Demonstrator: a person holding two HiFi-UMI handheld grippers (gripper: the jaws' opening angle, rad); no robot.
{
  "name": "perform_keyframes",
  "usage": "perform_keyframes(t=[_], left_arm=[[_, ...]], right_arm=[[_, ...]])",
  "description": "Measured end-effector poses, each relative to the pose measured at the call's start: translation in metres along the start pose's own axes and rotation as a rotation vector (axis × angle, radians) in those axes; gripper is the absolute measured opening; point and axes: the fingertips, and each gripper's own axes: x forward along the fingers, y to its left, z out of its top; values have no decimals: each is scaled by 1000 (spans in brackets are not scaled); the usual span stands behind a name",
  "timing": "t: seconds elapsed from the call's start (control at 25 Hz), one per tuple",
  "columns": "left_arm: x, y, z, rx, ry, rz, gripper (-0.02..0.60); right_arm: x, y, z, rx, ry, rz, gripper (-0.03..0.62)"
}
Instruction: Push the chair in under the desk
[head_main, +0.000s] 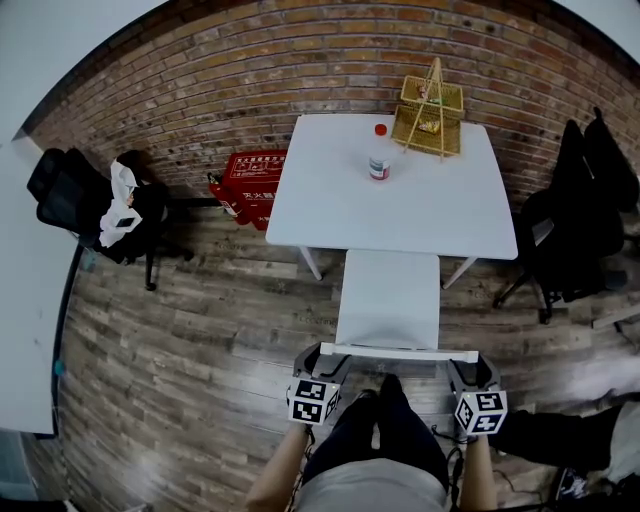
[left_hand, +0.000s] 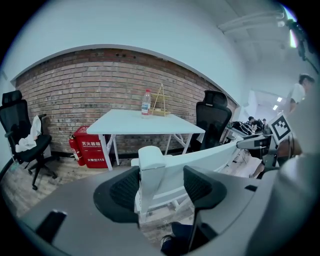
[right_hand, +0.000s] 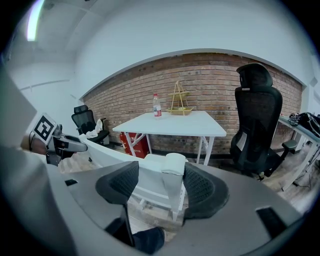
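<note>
The white desk (head_main: 420, 200) stands by the wall. The white chair (head_main: 388, 300) is at its near edge, seat partly under. The left gripper (head_main: 322, 362) and right gripper (head_main: 470, 370) sit loosely around the chair's back posts, not squeezing. A crooked push could bump a desk leg and tip the bottle (head_main: 378, 152).

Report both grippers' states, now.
Left gripper: open, straddling the chair's left back post.
Right gripper: open, straddling the chair's right back post.
</note>
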Motion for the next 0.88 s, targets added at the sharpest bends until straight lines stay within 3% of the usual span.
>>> perform_keyframes(t=[0.88], left_arm=[[49,19,43,-10,10,16,282]], right_arm=[[50,-25,45,-8,16,0,290]])
